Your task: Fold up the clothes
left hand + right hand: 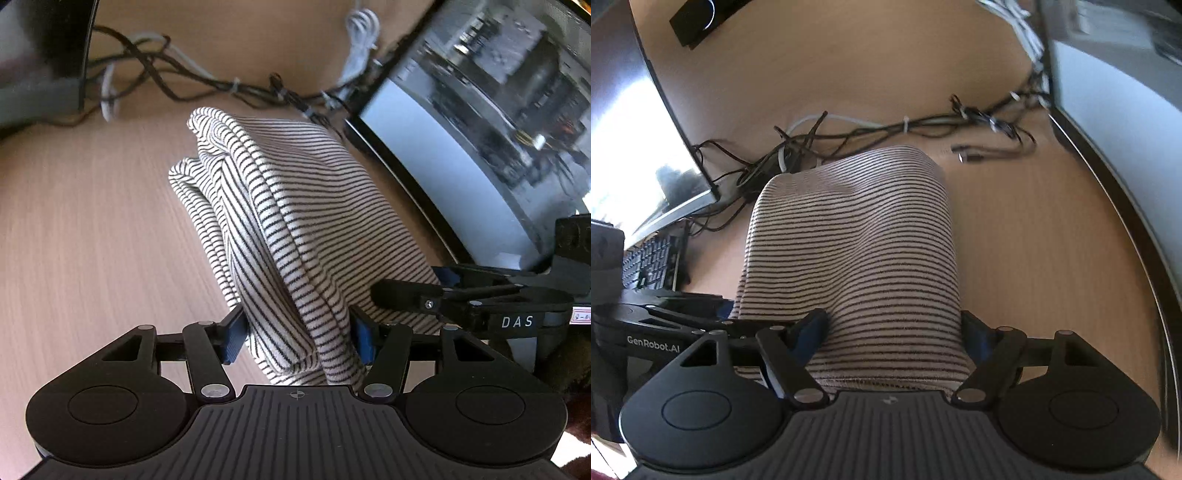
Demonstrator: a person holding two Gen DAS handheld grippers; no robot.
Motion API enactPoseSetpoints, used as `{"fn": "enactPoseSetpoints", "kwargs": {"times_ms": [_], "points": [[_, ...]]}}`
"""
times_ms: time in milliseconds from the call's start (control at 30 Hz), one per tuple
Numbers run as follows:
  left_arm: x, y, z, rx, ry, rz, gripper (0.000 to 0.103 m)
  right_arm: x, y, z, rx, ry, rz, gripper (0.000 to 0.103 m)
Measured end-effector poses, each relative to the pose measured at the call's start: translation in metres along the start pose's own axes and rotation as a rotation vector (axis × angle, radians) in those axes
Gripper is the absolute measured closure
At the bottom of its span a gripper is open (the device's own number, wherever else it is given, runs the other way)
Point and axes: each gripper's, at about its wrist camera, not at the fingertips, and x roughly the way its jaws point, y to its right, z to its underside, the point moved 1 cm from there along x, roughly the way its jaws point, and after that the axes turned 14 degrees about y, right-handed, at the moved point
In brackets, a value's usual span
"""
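The left gripper has its blue fingers clamped on a bunched edge of the striped garment. The right gripper likewise has its fingers pinching the garment's near hem. Beyond both sets of fingers, the folded cloth stretches forward over the wooden worktop. Past its far end lie tangled cables; monitors stand off to the sides.

Soft ribbed knit cloth striped garment, matt pale wood-grain desk, glossy monitor screen
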Motion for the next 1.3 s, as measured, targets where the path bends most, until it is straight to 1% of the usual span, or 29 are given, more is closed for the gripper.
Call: {"fn": "enactPoseSetpoints", "kwargs": {"times_ms": [100,133,200,300,333,367,400,433,467,500,567,633,700,733,800,833,867,900,933,1033,1100,1133,1200,1233,1267,1300], "points": [[0.009,-0.007,-0.009,-0.004,0.009,-0.015,0.038,0.015,-0.001,-0.020,-0.057,-0.022,-0.009,0.026],[0.010,-0.008,-0.011,-0.003,0.008,-0.016,0.038,0.014,-0.003,-0.027,-0.091,0.000,0.000,0.026],[0.012,-0.011,-0.012,0.003,0.001,-0.016,0.035,0.007,-0.011,-0.045,-0.165,0.080,0.015,0.026],[0.011,-0.013,-0.008,-0.013,-0.002,-0.019,0.031,0.024,-0.031,-0.074,-0.259,0.159,-0.031,0.026],[0.011,-0.014,-0.007,-0.021,0.000,-0.022,0.030,0.030,-0.037,-0.083,-0.290,0.184,-0.046,0.030],[0.012,-0.014,-0.006,-0.021,0.003,-0.029,0.027,0.043,-0.046,-0.089,-0.310,0.184,-0.067,0.040],[0.013,-0.014,-0.006,-0.021,0.005,-0.035,0.026,0.058,-0.054,-0.091,-0.328,0.159,-0.087,0.045],[0.012,-0.014,-0.006,-0.017,0.006,-0.043,0.025,0.076,-0.063,-0.087,-0.357,0.097,-0.092,0.049],[0.011,-0.014,-0.005,-0.013,0.007,-0.051,0.024,0.095,-0.071,-0.083,-0.386,0.036,-0.097,0.049],[0.010,-0.013,-0.005,-0.016,0.008,-0.058,0.024,0.111,-0.077,-0.075,-0.428,0.002,-0.082,0.049],[0.005,-0.016,-0.005,-0.032,0.019,-0.078,0.023,0.125,-0.081,-0.065,-0.486,0.020,-0.075,0.046],[-0.002,-0.018,-0.006,-0.048,0.031,-0.094,0.026,0.124,-0.076,-0.073,-0.440,0.010,-0.081,0.046],[-0.011,-0.016,-0.009,-0.062,0.047,-0.086,0.038,0.110,-0.065,-0.081,-0.373,0.033,-0.095,0.046],[-0.016,-0.012,-0.011,-0.061,0.061,-0.085,0.040,0.098,-0.057,-0.081,-0.329,0.056,-0.080,0.046],[-0.028,-0.005,-0.017,-0.042,0.110,-0.103,0.043,0.074,-0.039,-0.082,-0.242,0.102,-0.048,0.041],[-0.033,-0.002,-0.022,-0.039,0.141,-0.111,0.044,0.062,-0.030,-0.083,-0.198,0.124,-0.033,0.039],[-0.038,0.002,-0.027,-0.037,0.172,-0.118,0.048,0.050,-0.021,-0.083,-0.155,0.147,-0.017,0.039],[-0.041,0.008,-0.034,-0.025,0.210,-0.113,0.050,0.042,-0.011,-0.080,-0.116,0.150,0.012,0.039],[-0.045,0.014,-0.041,-0.014,0.249,-0.107,0.050,0.035,-0.005,-0.075,-0.100,0.145,0.023,0.039],[-0.037,0.029,-0.059,0.051,0.304,-0.056,0.050,0.022,0.009,-0.060,-0.057,0.119,0.043,0.038],[-0.014,0.027,-0.064,0.071,0.273,-0.071,0.049,0.019,0.009,-0.050,-0.034,0.095,0.028,0.029],[-0.001,0.021,-0.063,0.062,0.246,-0.092,0.050,0.019,0.007,-0.045,-0.022,0.089,0.013,0.019],[0.028,0.001,-0.056,0.028,0.176,-0.152,0.052,0.017,0.004,-0.037,0.001,0.075,-0.016,0.018],[0.035,-0.008,-0.052,0.017,0.164,-0.169,0.049,0.017,0.003,-0.032,0.013,0.068,-0.030,0.022],[0.039,-0.013,-0.050,0.002,0.170,-0.165,0.048,0.016,0.001,-0.028,0.024,0.061,-0.045,0.035],[0.040,-0.017,-0.051,-0.024,0.173,-0.156,0.048,0.015,0.000,-0.024,0.036,0.054,-0.060,0.039]]}}
